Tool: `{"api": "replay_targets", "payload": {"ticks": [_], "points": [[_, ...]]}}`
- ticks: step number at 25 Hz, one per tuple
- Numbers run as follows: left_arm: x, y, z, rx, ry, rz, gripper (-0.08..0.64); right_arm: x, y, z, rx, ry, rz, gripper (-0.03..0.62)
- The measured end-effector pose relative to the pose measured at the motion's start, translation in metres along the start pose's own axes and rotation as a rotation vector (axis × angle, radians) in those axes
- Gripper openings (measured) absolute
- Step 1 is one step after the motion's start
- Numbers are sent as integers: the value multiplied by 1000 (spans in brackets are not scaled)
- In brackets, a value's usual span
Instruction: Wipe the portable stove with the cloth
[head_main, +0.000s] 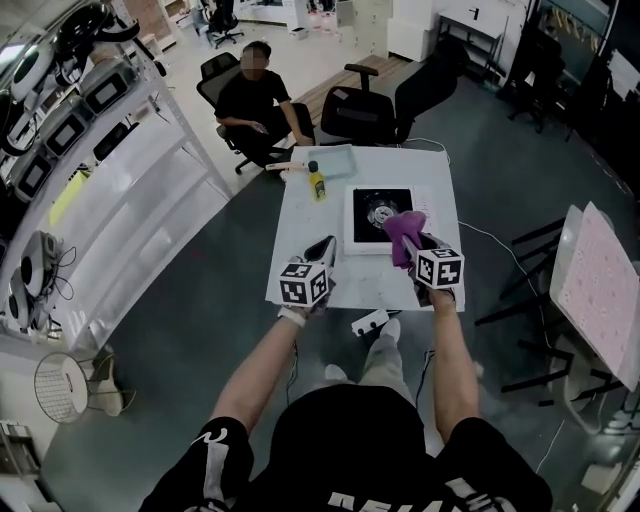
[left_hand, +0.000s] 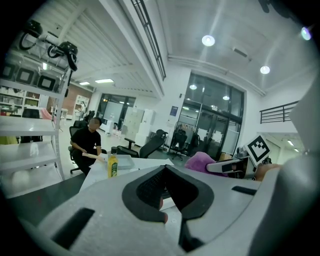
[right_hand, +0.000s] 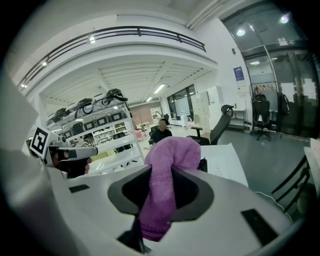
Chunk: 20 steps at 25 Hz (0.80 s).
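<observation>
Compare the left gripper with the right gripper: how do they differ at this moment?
The right gripper is shut on the purple cloth; the left gripper has nothing between its jaws. The right gripper is at the near edge of the portable stove; the left gripper is over the bare white table beside it. Both carry a marker cube and point away from the person.
</observation>
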<state>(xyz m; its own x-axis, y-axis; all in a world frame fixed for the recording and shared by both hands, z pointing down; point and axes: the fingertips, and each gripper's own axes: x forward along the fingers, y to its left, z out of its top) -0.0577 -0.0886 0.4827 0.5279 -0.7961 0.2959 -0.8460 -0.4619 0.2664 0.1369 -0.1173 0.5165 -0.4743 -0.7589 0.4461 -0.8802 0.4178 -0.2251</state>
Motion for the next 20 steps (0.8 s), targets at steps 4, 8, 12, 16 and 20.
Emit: {"api": "replay_targets", "payload": {"ticks": [4,8,12,16,20], "points": [[-2,-5,-4,6,4,-5,6,-7,-1,-5,1,-2,-7,101],[0,-10,-7,8,6,-15,6,-12,-6,-9,6,1,-16,101],[2,-14,-7,9,9,-22,6,-15,-9,-10,10,3,-23,101],[4,-13,-8,9,11,-20,6,-13,-10,-10,9,7,-20,101],[2,-7,-9,3,13,-8,6,-7,-5,-10,4,15,-7,101]]}}
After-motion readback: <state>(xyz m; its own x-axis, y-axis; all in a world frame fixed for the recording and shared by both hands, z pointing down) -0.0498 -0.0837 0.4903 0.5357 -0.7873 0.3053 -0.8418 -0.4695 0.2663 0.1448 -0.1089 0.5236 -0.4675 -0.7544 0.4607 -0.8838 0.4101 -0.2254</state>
